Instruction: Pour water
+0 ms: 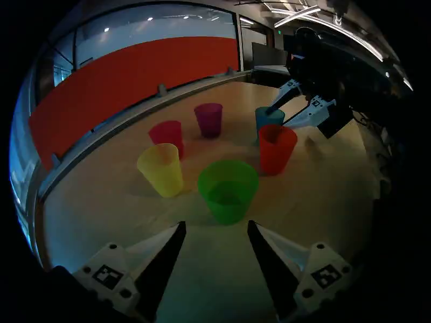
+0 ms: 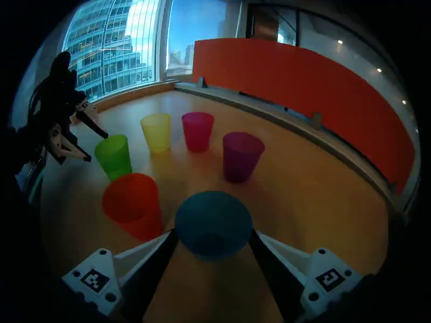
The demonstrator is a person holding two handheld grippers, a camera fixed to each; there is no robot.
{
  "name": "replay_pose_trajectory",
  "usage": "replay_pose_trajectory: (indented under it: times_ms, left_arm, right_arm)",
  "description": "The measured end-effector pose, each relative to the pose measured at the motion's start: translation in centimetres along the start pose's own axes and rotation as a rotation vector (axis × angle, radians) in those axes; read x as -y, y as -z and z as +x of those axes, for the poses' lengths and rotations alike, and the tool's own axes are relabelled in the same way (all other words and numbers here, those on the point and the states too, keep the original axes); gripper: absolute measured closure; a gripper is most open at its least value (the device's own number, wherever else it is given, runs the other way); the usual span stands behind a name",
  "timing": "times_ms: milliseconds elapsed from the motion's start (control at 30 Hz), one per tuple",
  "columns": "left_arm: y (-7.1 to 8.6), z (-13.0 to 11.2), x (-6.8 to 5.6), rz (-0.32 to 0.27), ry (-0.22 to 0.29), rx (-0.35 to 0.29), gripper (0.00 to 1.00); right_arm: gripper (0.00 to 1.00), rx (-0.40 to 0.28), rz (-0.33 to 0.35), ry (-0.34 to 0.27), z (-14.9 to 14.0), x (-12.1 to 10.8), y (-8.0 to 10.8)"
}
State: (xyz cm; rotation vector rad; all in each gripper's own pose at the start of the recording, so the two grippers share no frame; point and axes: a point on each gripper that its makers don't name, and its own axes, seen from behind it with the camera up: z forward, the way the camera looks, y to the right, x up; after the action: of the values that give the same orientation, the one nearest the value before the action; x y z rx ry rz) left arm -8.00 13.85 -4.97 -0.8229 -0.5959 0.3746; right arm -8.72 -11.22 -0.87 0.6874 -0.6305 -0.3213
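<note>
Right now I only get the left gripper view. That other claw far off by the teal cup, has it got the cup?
Observer: In the right gripper view the teal cup sits between the right claw and its two fingers, one on each side. I cannot tell whether they press on it.
Visitor: And what is behind my own claw?
Observer: Tall windows looking out on high-rise buildings, just past the table edge.
Visitor: How does my claw look from over there?
Observer: The left claw stands at the window side of the table, fingers spread and aimed at the green cup.
</note>
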Motion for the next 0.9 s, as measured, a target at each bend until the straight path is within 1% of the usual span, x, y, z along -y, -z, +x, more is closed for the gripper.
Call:
replay_pose_trajectory:
  times_ms: [467, 767, 900]
  left_arm:
    - [1.6, 0.6, 0.9, 0.058, 0.045, -0.049, 0.16]
    - [2.5, 1.2, 1.5, 0.11, 0.07, -0.09, 0.16]
    - [3.1, 1.9, 2.1, 0.144, 0.092, -0.127, 0.16]
  right_arm:
    - [0.0, -0.033, -0.037, -0.02, -0.6, -0.4, 3.2]
    - [0.0, -0.083, -0.065, -0.051, -0.1, -0.2, 5.0]
    - [0.0, -0.122, -0.085, -0.079, 0.5, -0.3, 5.8]
